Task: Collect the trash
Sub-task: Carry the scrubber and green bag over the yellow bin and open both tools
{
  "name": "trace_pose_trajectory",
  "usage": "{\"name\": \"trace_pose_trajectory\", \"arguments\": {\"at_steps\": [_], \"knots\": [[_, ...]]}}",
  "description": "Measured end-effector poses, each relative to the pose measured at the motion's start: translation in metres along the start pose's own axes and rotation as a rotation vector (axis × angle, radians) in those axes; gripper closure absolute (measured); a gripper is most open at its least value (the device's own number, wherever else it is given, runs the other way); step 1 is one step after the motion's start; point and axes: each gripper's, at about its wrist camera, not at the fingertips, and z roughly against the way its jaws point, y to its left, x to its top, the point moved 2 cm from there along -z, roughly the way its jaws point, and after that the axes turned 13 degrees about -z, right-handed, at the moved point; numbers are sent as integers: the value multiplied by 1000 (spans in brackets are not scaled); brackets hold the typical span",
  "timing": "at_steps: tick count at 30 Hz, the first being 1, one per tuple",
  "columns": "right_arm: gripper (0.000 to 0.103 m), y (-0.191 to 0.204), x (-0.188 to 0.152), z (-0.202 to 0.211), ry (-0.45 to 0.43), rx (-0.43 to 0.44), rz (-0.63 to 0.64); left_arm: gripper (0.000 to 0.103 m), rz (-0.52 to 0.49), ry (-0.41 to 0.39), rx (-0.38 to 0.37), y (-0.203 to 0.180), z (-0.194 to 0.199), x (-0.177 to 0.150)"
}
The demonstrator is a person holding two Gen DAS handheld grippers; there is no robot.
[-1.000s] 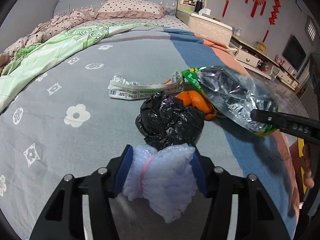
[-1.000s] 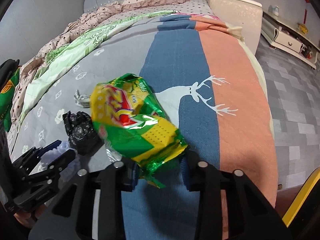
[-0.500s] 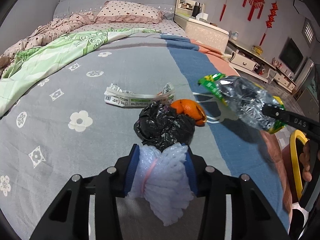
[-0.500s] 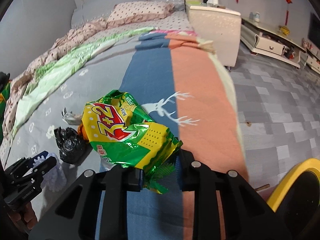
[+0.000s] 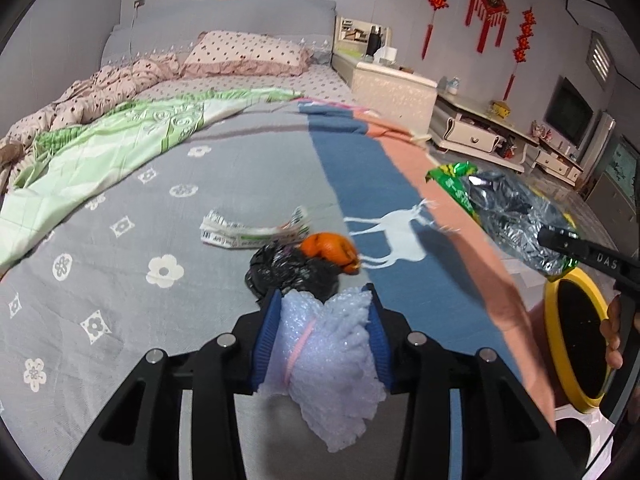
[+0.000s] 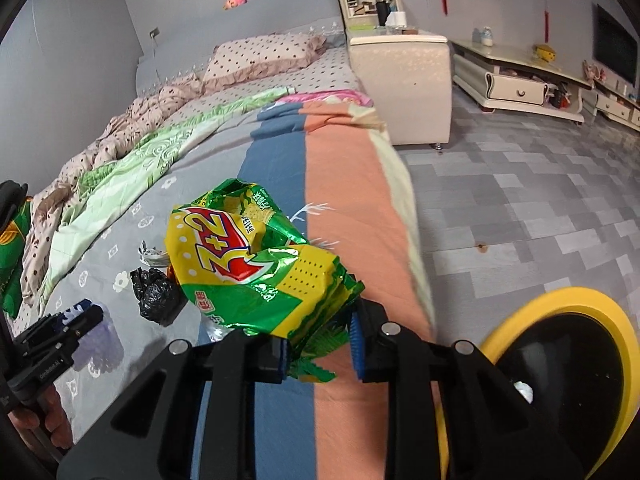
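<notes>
Your right gripper (image 6: 318, 350) is clamped on the bottom edge of the green and yellow snack bag (image 6: 256, 268), and only a thin strip of foil sits between the pads, so carry it level and avoid any flick that could tear it free. The yellow-rimmed bin (image 6: 560, 364) stands on the floor just beside the bed's edge, low to your right; bring the bag fully over the dark opening before you let go, since a light wrapper will likely drift.

Your left gripper (image 5: 322, 338) squeezes the white foam wrap (image 5: 332, 356) across its middle, jaws partly closed on it. The foam is springy, so keep the pressure steady.

On the bedspread (image 5: 132, 248) remain the black plastic bag (image 5: 288, 272), the orange peel (image 5: 330, 248) touching it, and the crumpled paper strip (image 5: 252, 232) just beyond.
</notes>
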Motion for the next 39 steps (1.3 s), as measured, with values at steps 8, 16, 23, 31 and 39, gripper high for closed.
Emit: {"name": "trace_pose_trajectory", "arguments": {"at_steps": [8,16,23,31,39], "knots": [[81,-31,2,51,-58,3,-36,64,-31,-68,-30,-34,39,18],[81,-65,7,102,-120,-14,-72,64,-92,-116,-65,-86,66,33],[81,-102,9,143,-163,-30,-108,64,-143,-130,-113,-136,73,46],[81,-145,10,183,-200,-86,-139,64,-185,-145,-176,-189,73,59],[81,-185,9,208,-218,-129,-178,64,-150,-131,-234,-220,62,65]]}}
